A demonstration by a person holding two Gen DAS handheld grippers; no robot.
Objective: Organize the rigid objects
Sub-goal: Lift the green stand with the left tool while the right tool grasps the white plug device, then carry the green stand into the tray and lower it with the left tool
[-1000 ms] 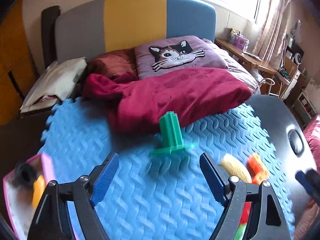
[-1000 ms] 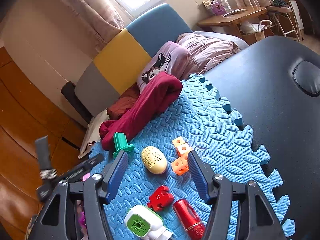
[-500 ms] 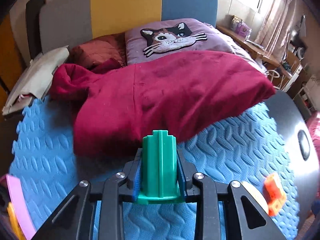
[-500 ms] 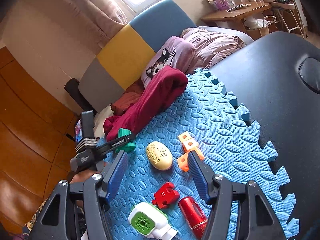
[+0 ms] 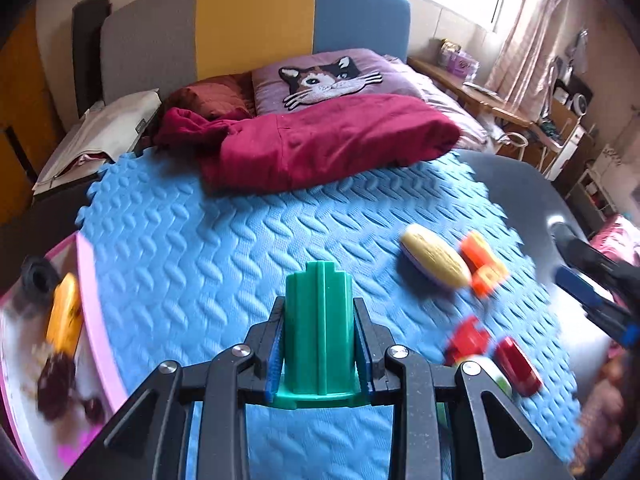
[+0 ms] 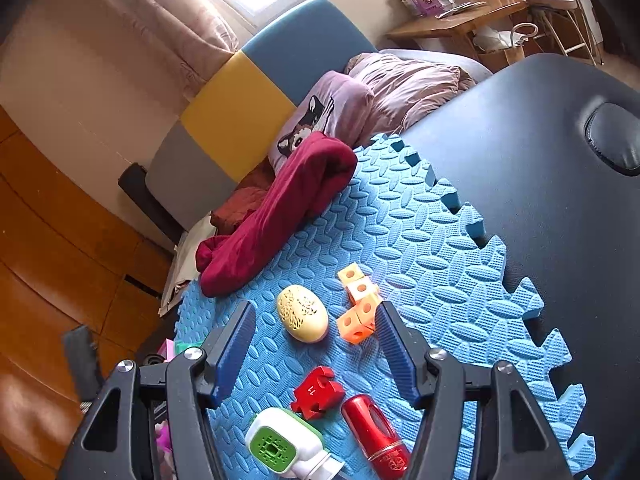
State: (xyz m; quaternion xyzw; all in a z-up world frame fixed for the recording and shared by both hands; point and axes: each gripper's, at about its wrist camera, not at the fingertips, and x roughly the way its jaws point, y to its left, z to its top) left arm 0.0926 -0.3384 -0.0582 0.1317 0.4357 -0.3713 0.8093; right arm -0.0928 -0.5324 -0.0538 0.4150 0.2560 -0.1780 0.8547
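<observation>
Both wrist views look closely down over the blue mat [image 5: 224, 256], facing the bed [image 6: 404, 84].

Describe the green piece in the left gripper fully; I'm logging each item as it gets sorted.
The green piece looks like hard, glossy plastic: a ribbed, stepped column rising from a wider flat flange at its base. It stands upright along the fingers of the left gripper, whose blue pads press its two sides just above the flange. It appears lifted above the blue foam mat, touching nothing else. No damage or markings show.
</observation>
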